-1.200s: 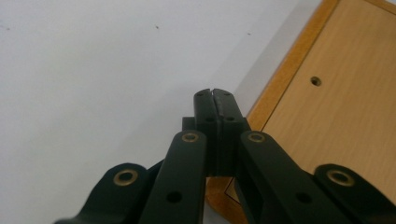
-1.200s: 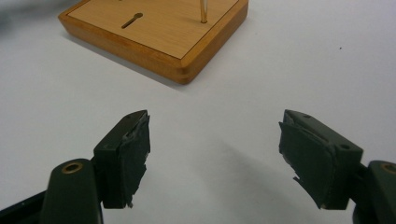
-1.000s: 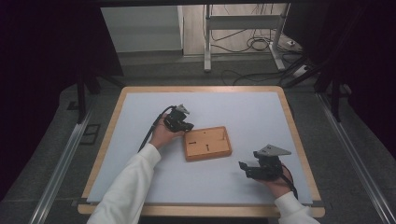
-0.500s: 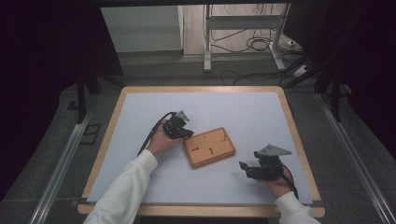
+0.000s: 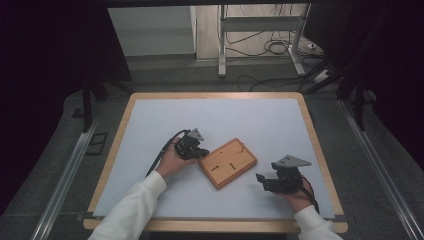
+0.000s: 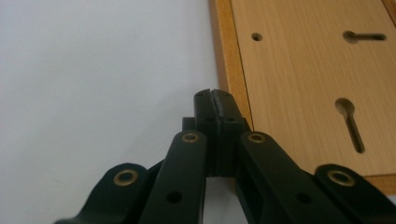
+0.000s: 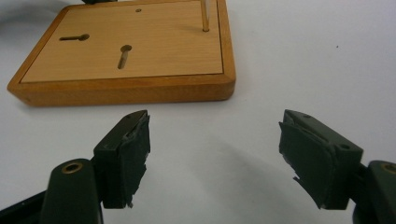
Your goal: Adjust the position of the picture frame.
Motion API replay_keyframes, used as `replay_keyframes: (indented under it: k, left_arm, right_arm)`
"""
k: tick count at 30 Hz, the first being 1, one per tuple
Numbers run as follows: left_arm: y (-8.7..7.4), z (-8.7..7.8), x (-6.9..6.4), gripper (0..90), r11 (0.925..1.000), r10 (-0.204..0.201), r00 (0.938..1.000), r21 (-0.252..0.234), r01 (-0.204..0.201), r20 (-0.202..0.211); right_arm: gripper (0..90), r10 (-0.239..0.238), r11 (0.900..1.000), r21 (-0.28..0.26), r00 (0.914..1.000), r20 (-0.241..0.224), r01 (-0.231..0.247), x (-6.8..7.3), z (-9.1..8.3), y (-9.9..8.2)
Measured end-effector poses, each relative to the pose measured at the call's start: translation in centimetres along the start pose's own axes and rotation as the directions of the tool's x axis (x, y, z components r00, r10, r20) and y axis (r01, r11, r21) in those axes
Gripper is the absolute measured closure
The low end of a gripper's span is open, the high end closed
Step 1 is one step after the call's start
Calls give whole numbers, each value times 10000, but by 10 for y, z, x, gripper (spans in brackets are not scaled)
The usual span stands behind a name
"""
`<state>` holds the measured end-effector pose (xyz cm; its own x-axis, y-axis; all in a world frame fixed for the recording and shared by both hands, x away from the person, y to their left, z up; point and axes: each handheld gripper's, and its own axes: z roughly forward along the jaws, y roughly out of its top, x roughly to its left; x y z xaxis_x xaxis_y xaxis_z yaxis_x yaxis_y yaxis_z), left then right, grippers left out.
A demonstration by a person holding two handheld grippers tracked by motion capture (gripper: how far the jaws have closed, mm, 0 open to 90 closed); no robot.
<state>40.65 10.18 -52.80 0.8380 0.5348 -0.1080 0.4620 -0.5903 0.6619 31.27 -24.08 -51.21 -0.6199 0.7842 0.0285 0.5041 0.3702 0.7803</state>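
Note:
A flat wooden board (image 5: 228,162) with keyhole slots lies turned at an angle on the white table top. My left gripper (image 5: 201,153) is shut with nothing in it. In the left gripper view its tips (image 6: 215,95) rest against the board's raised left rim (image 6: 233,79). My right gripper (image 5: 261,179) sits low near the front right of the table, its jaws wide open and empty. From the right gripper view (image 7: 215,154) the board (image 7: 126,46) lies just ahead, with a thin peg (image 7: 205,16) standing near its far corner.
A wooden rim (image 5: 215,95) frames the white table surface (image 5: 260,120). A black cable (image 5: 162,152) trails from the left gripper. Beyond the table are a metal stand (image 5: 260,35) and cables on the floor (image 5: 272,47). Dark curtains hang at both sides.
My left hand has slid towards the person with its shut tips at the board's edge, and the board has turned and shifted slightly to the right. The right gripper has not moved.

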Motion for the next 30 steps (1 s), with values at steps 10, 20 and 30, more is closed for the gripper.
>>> replay_keyframes:
  k: [10,20,30]
  left_arm:
    - [-6,-5,-18,900,9999,87,9998,-67,-86,166]
    - [-9,-21,-22,900,9974,-24,9998,-727,8,-221]
    - [-34,-52,-42,472,9913,-427,9938,-1283,293,-1029]
  right_arm:
    - [246,-25,10000,22,10000,4,25,-1,0,0]
    - [247,19,10000,-14,9994,334,-19,-5,-2,-2]
    - [247,7,10000,-58,9955,949,-1,-8,-2,-4]
